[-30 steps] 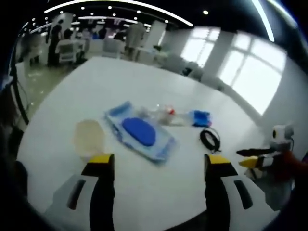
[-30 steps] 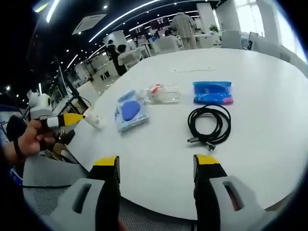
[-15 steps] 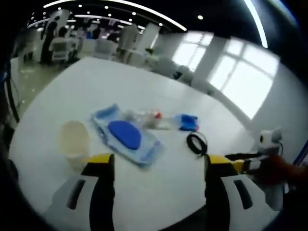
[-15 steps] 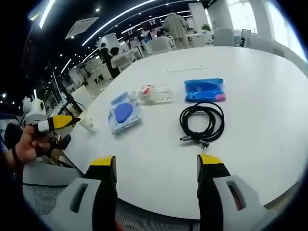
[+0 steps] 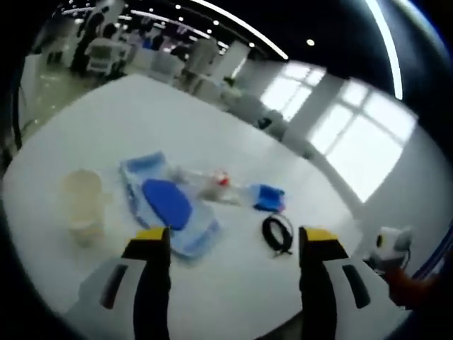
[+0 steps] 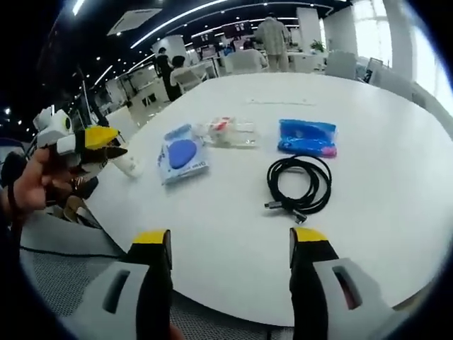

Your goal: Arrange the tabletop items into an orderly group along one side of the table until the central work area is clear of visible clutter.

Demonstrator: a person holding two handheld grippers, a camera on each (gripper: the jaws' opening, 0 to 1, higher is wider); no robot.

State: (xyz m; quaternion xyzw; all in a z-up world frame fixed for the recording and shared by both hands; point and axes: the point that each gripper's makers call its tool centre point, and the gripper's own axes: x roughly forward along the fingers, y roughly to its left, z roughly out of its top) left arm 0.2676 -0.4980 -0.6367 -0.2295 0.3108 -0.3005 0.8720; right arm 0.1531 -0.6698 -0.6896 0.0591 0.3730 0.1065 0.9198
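Both grippers hang over the near edge of the white table (image 6: 396,142), jaws spread wide and empty: the right gripper (image 6: 230,244) faces the black cable coil (image 6: 299,188), the left gripper (image 5: 230,241) faces the flat blue pack (image 5: 168,212). Over the last second the left gripper view has swung and pulled back a little, so the items sit lower and nearer its jaws, while the right gripper view has barely shifted; the items themselves lie where they lay. So nothing is yet moved, and the centre is still cluttered, with the task at its very start. Going down in size, the flat blue pack sits toward the left edge of the spread, the cable coil lies nearest the right jaws, and the blue wipes packet (image 6: 306,137) lies just beyond it toward the far edge. Between the two blue items rests a clear wrapped bundle (image 6: 228,131) with a red spot. A pale cup (image 5: 81,205) stands near the table edge, beside the pack.
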